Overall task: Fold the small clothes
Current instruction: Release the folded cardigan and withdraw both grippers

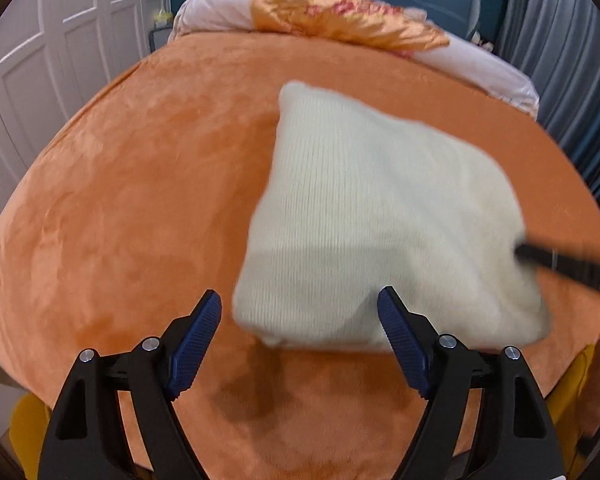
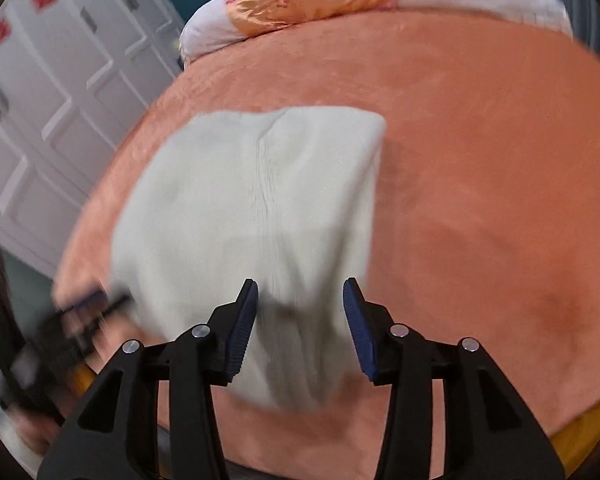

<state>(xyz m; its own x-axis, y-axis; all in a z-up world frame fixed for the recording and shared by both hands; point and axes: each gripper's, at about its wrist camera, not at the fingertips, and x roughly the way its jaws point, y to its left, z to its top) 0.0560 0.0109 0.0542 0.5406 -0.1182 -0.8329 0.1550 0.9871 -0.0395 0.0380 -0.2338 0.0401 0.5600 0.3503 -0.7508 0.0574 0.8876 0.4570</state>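
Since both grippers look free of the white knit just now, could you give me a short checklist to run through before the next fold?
1. Left gripper empty: ok, jaws wide open, nothing between the pads.
2. Right gripper empty: ok, jaws apart, the white knit garment lies beyond them, not pinched.
3. Garment resting flat on the orange bedspread: ok, folded to a rough rectangle.
4. Edges aligned: cannot tell, both views are blurred.
5. Space around the garment: ok, bare bedspread on all sides; the pillows lie far off at the head.
6. Grippers apart from each other: ok, each shows only at the other view's edge.
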